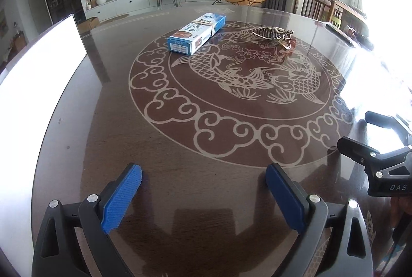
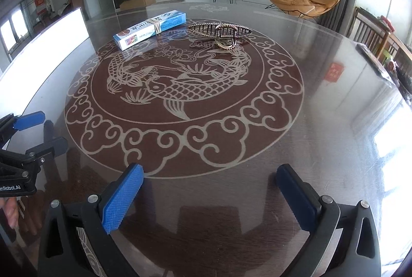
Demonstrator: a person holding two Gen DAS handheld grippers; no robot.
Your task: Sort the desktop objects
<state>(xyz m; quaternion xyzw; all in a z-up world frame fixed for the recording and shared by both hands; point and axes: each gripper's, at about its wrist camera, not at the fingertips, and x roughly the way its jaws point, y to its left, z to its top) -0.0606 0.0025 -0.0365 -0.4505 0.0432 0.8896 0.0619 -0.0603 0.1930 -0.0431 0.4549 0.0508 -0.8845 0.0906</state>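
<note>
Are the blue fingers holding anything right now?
No. The left gripper and the right gripper are both open with only bare table between their fingers. The blue box and the hair clip lie untouched farther off.

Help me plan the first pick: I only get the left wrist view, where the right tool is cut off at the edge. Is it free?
Observer: Yes. The right tool stands wide open and empty.
Operator: What lies ahead of it?
Observer: The hair clip, almost straight ahead, with its pinch handles facing the tool.
Operator: And the box?
Observer: Seen from there, the box lies left of the clip and does not touch it.
</note>
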